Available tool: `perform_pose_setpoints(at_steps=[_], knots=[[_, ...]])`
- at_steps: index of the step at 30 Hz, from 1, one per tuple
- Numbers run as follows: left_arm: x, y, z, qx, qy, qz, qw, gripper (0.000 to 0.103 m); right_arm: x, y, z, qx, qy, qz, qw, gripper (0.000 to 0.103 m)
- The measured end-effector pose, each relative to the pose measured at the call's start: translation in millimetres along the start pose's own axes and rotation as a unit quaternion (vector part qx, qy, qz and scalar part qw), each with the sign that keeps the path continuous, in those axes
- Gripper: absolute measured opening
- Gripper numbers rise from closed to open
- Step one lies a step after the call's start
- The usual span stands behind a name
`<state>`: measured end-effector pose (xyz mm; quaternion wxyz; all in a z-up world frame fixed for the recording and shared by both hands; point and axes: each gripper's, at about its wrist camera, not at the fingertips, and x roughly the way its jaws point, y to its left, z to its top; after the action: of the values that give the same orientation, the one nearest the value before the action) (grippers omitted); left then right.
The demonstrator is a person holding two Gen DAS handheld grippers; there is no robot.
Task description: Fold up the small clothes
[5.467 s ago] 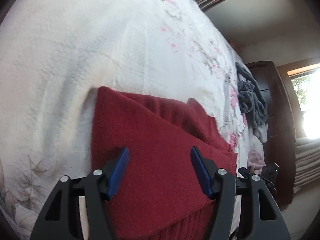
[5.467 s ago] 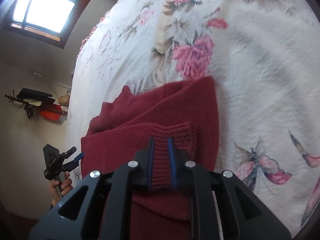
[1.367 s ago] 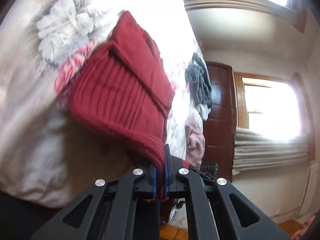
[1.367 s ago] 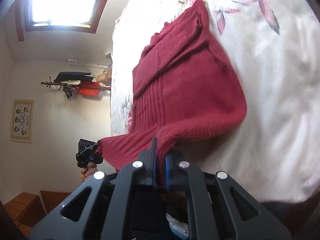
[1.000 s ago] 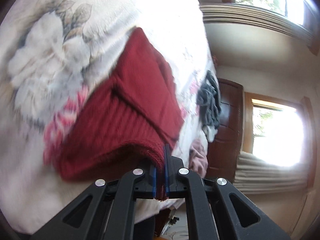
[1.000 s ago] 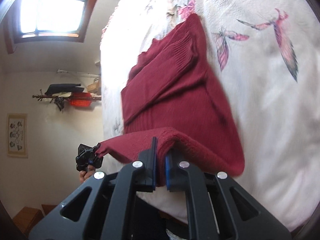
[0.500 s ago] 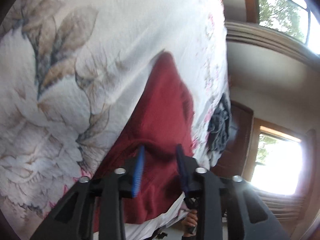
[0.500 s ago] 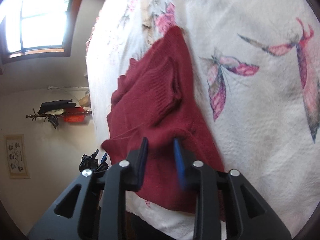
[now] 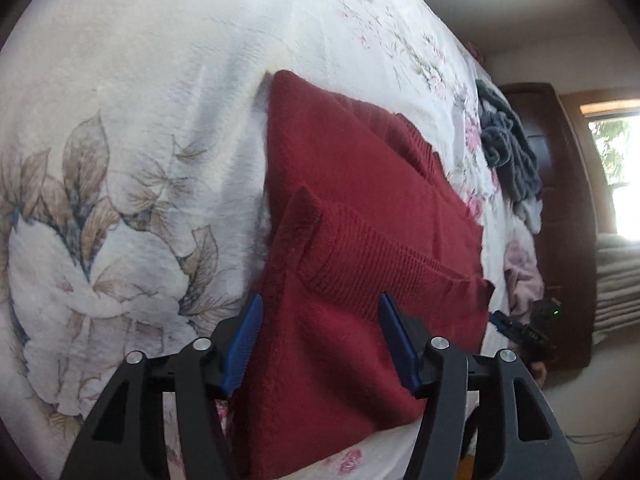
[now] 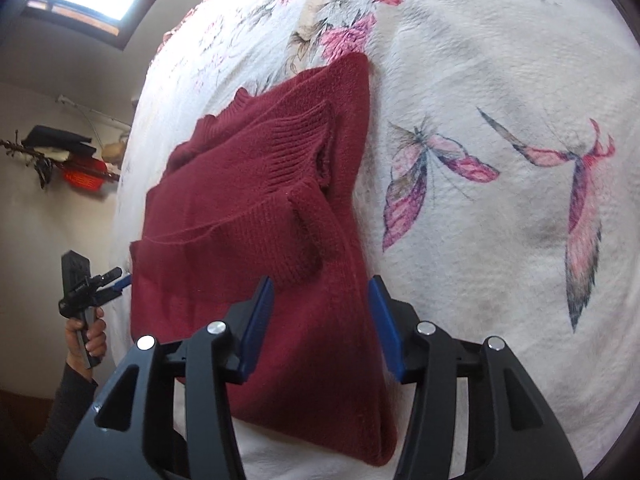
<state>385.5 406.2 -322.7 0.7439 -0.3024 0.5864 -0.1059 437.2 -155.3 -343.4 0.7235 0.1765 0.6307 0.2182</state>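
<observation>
A dark red knit sweater (image 9: 352, 216) (image 10: 256, 216) lies folded on the white floral bedspread (image 9: 132, 92) (image 10: 500, 80), its ribbed hem doubled back over the body. My left gripper (image 9: 320, 340) hovers open over the sweater's near edge, blue pads apart and empty. My right gripper (image 10: 320, 324) is open too, above the opposite near edge, holding nothing. Each wrist view catches the other gripper at the bed's side: the right gripper (image 9: 520, 326) and the left gripper (image 10: 90, 284), held by a hand (image 10: 86, 336).
A heap of grey clothes (image 9: 508, 148) and a pink garment (image 9: 520, 276) lie further along the bed. Beyond them stands a dark wooden door (image 9: 560, 200). A coat rack (image 10: 60, 156) hangs on the wall. Windows glare brightly.
Both grippers were shut on the sweater's hem, carried it up and over the body, then opened and let it drop. The hem now rests folded on the sweater.
</observation>
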Motion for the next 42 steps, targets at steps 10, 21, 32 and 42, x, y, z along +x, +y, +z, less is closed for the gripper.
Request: perform_pose_setpoints(at_steps=[10,21,32,42], knots=[[3,-12,5,0.038,-0.024,0.086,0.9953,0.067,19,13,13,-0.045,0.002,-0.045,0.998,0.049],[10,-26,-4,0.110,-0.028,0.134,0.9844,0.019,29,30,9,-0.091,0.008,-0.094,0.991,0.026],[-30,-44,-26,0.136,-0.100,0.112,0.9794,0.009,-14,47,-11,-0.105,-0.050,-0.076,0.990,0.006],[-91,-90,-26,0.178,-0.169,0.083,0.9658,0.009,-75,69,-5,-0.116,-0.112,-0.053,0.986,0.005]])
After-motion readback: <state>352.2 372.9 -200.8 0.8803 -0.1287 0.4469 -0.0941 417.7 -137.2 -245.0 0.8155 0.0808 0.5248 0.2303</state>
